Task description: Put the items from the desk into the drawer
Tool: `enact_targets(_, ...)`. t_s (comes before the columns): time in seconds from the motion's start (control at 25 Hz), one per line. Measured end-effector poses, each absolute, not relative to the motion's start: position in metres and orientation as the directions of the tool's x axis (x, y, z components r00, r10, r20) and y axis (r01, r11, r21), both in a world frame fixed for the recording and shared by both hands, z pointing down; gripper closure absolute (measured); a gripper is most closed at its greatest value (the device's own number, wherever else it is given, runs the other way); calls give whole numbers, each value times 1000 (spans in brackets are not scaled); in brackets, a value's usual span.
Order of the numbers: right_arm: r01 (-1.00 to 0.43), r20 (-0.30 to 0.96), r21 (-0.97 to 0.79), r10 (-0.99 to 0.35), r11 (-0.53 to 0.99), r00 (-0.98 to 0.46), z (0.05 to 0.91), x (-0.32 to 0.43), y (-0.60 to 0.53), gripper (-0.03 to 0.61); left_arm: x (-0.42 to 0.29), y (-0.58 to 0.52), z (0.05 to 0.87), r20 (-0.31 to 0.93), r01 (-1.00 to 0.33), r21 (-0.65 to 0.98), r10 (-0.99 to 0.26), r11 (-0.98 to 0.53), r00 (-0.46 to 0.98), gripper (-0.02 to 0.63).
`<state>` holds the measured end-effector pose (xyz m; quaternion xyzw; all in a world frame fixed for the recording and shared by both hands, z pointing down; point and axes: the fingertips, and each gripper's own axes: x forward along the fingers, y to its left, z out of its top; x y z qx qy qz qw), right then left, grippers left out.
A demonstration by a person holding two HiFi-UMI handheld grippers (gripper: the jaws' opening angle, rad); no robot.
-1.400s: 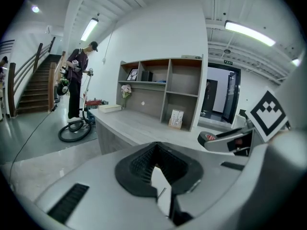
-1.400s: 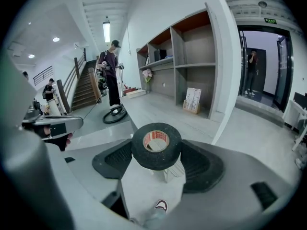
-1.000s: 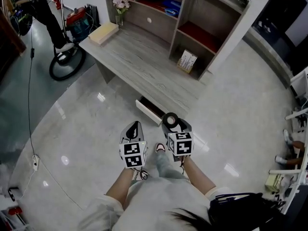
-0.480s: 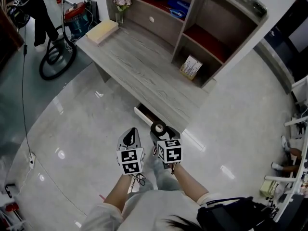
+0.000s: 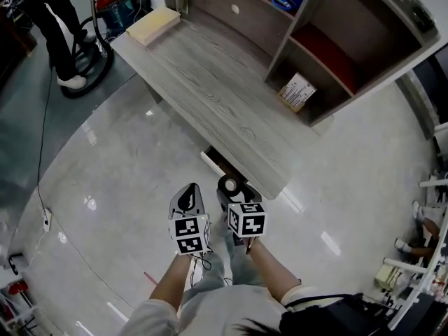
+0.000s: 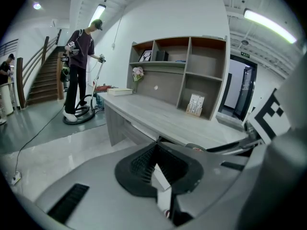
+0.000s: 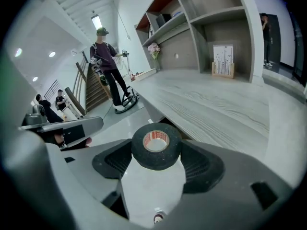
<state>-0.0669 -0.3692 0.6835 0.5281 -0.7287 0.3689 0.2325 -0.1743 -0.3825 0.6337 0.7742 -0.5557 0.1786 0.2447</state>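
Tape roll [image 5: 229, 185] nearer the drawer [image 5: 215, 162], largely beneath the desk [image 5: 210, 96]

The desk [image 5: 210, 82] ran from upper left to centre of the head view, with the shelf unit [image 5: 336, 40] on it at upper right. The drawer [image 5: 218, 165] sat under its near edge, just above my right gripper [image 5: 231, 187], which had the tape roll [image 5: 229, 183] between its fingers [image 7: 201, 164]. My left gripper [image 5: 190, 191] was just left of it.

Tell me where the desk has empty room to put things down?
The desk top is bare almost everywhere, from the yellow box at its far end to the corner above the drawer. Only by the box and flower vase is it crowded.
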Motion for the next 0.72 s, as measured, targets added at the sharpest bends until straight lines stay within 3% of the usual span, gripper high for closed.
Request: enact_targets(0.72, -915, 742, -401, -570, 45, -353, 735, -66, -395, 267, -174, -406, 685, 612, -960, 171, -739, -222, 280, 617)
